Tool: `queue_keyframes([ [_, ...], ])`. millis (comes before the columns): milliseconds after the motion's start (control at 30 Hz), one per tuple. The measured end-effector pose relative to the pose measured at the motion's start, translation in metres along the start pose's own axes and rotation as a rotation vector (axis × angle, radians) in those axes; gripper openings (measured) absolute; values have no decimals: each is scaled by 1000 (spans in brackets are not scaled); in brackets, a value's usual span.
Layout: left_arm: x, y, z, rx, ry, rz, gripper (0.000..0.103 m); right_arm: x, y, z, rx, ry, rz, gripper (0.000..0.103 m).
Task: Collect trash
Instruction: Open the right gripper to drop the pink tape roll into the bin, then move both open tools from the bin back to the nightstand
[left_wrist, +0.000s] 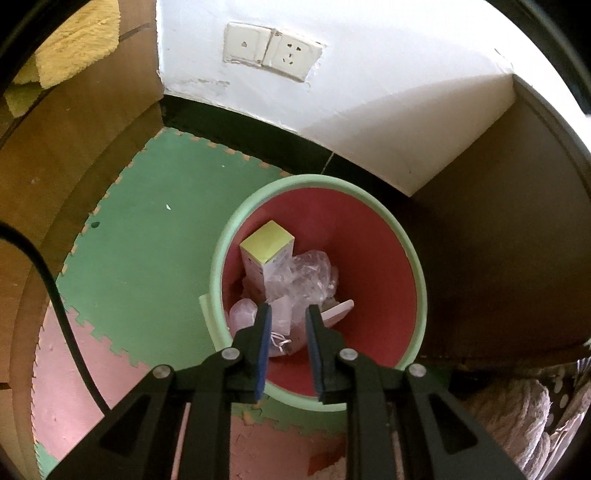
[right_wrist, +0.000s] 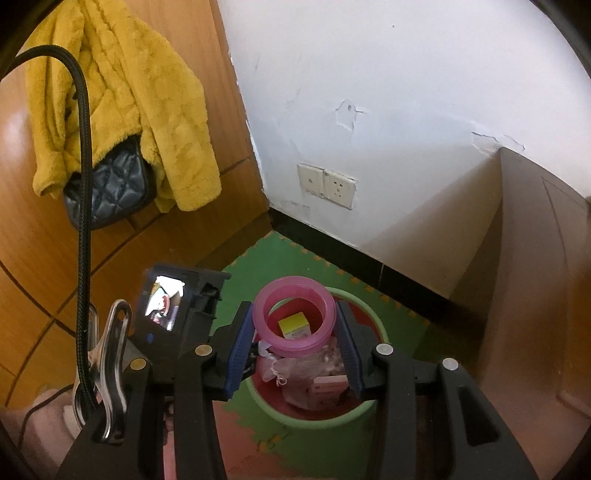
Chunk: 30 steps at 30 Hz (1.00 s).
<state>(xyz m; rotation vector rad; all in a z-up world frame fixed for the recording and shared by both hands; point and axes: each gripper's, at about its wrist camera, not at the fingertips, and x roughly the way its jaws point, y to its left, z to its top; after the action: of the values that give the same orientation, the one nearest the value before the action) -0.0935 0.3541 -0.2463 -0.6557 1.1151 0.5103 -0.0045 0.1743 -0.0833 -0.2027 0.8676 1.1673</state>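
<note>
Now, step: you are dropping the pink ring into the bin.
Left claw: your jaws stand a little apart with nothing between the pads, pointing steeply down over the near rim. Keep them clear of the opening so they do not block the drop.
Bin contents: a box with a yellow top leans against the far-left inside, crumpled clear plastic lies beside it, and a flat pink and white packet sits at the right. There looks to be room left near the middle.
Right claw: your pads are clamped on the two sides of the ring, which you hold open-side up above the bin's mouth.
Ring position: it hangs over the far half of the bin, within the rim as this view shows it. Bring it toward the centre before you let go.
Release: lower it close to the trash and spread the jaws fully; a ring dropped from high could roll or bounce out onto the floor mat.
Risk: the cable hangs at your left, so swing away from it.
</note>
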Motion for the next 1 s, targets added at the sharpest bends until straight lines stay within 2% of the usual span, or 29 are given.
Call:
queue_keyframes([
  [300,-5,1,0,-4,-9,0,19,7,-4,5,27,2,11,46],
  [433,-7,2,0,-4,-14,0,19,7,-2,4,14,-5,9,56],
  [500,-8,1,0,-3,-15,1,19,7,-1,4,6,-5,5,57],
  [1000,-42,-14,7,28,-71,-10,19,-22,-9,-1,35,-44,39,57],
])
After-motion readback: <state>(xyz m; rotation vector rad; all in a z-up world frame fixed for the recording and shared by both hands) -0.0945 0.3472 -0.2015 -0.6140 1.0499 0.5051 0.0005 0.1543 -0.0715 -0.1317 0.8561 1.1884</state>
